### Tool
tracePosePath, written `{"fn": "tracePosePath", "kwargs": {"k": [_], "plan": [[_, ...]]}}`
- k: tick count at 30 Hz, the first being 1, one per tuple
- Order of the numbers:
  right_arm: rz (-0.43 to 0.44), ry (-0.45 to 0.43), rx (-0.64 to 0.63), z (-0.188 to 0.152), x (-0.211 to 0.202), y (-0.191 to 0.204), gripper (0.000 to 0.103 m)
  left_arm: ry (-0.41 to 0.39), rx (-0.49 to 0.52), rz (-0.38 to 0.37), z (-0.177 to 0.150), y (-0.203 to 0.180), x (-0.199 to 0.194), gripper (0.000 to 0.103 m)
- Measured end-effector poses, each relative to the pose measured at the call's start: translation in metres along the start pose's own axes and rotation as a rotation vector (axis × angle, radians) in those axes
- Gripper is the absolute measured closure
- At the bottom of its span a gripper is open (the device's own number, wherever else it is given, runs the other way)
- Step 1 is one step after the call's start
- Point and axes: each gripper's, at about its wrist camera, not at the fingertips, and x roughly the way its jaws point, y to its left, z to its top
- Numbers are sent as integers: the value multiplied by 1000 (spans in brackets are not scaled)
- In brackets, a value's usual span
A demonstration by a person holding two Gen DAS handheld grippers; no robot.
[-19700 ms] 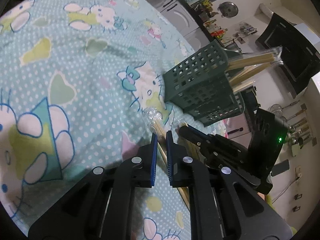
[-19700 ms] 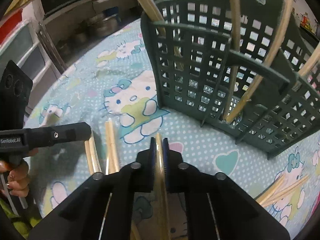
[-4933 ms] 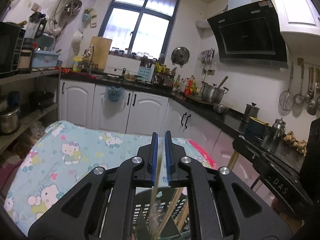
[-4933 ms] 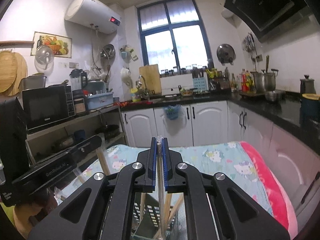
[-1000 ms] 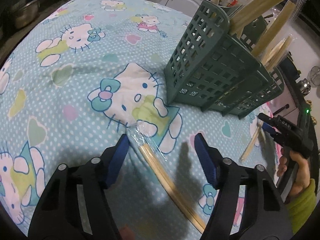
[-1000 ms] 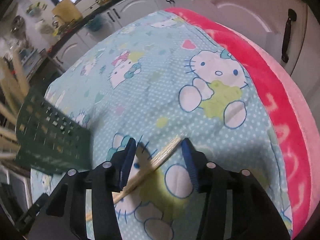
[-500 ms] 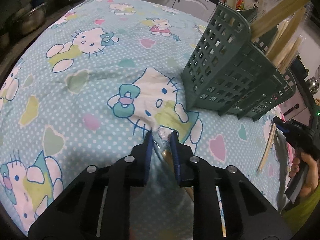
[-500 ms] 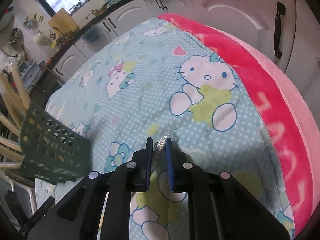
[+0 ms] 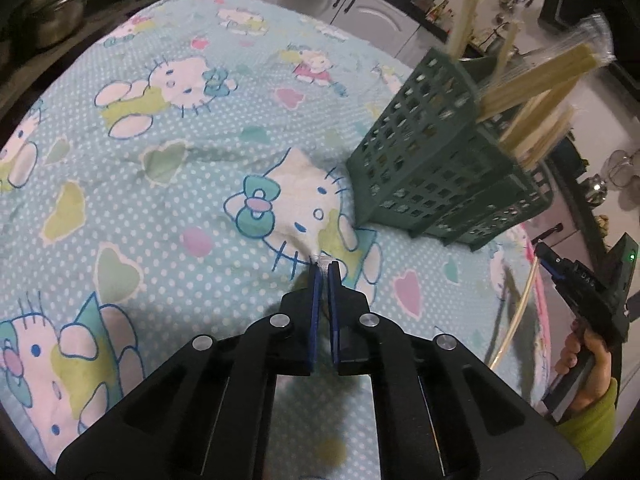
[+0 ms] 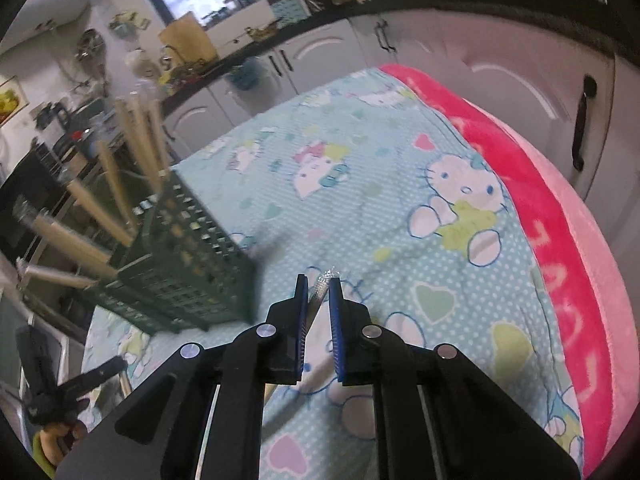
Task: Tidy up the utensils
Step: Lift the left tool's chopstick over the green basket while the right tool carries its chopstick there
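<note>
Both claws, left [image 9: 323, 268] and right [image 10: 319, 282], pinch wrapped chopstick pairs near their crinkly tips; we expect either could slip before reaching the green basket [image 9: 436, 176].

Cartoon-cat blanket [image 9: 160, 184], green utensil basket [image 9: 432, 176] standing on it

The left gripper [image 9: 323, 270] is made of black plastic. Its two arms are wide and flat, with big cut-out holes. Four round silver screws sit in a row across them. The two fingers have thin blue pads [image 9: 315, 312] with tiny ridges on the inside.

The right gripper [image 10: 318, 284] looks just the same: black arms, four silver screws, blue ridged pads [image 10: 335, 332].

From the left camera, the right hand [image 9: 578, 356] has bare skin and a bright yellow-green sleeve [image 9: 588, 436]. The black handle there shows a small green light [image 9: 631, 256].
</note>
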Motion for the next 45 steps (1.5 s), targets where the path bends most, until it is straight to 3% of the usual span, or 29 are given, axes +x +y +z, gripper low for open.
{"fn": "tracePosePath", "kwargs": {"k": [16,31,37,45], "plan": [[107,-97,-189,-5,-54,65,96,-137,111,-104,1,-49,-63,103],[191,-169,-318,-5,-91,114,97,-208,204,-190,8,-91,-96,103],[213,-212,-355,2,-104,130,98,-233,235,-231,15,-109,-107,103],[237,-286,-399,21,-125,150,98,-327,257,-259,39,-126,-137,103]]}}
